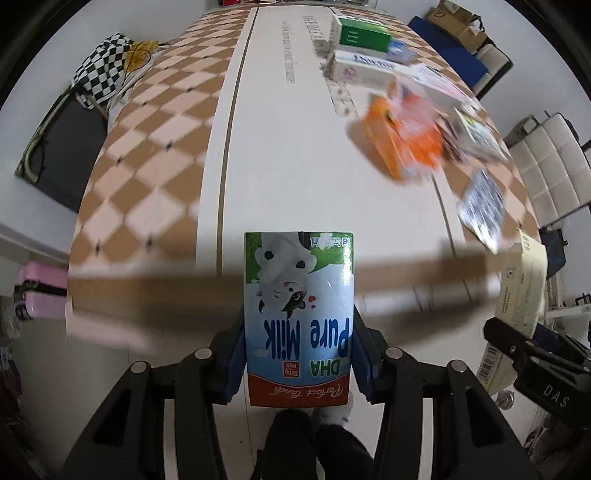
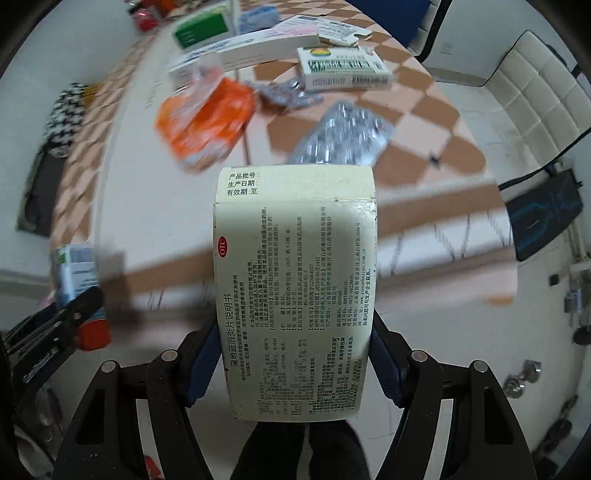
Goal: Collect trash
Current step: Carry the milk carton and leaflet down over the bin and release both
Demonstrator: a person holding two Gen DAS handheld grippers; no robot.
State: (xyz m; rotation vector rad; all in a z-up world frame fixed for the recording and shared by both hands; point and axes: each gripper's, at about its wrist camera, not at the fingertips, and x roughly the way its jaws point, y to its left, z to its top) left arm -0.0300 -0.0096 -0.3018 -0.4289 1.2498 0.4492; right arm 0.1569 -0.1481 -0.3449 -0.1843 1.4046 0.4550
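My left gripper (image 1: 299, 332) is shut on a blue and white "Pure Milk" carton (image 1: 299, 317), held in front of the table's near edge. It also shows at the left in the right wrist view (image 2: 75, 273). My right gripper (image 2: 295, 339) is shut on a folded pale yellow medicine leaflet (image 2: 295, 288) with Chinese print, also seen at the right in the left wrist view (image 1: 524, 284). More trash lies on the table: an orange packet (image 1: 406, 136) (image 2: 207, 122), silver blister packs (image 1: 482, 206) (image 2: 343, 136) and medicine boxes (image 1: 364, 68) (image 2: 343, 68).
The table (image 1: 280, 147) has a white runner over a brown and pink checked cloth. A green and white box (image 1: 360, 33) stands at the far end. A checkered bag (image 1: 105, 68) sits on a chair at left. A white padded bench (image 2: 532, 96) stands at right.
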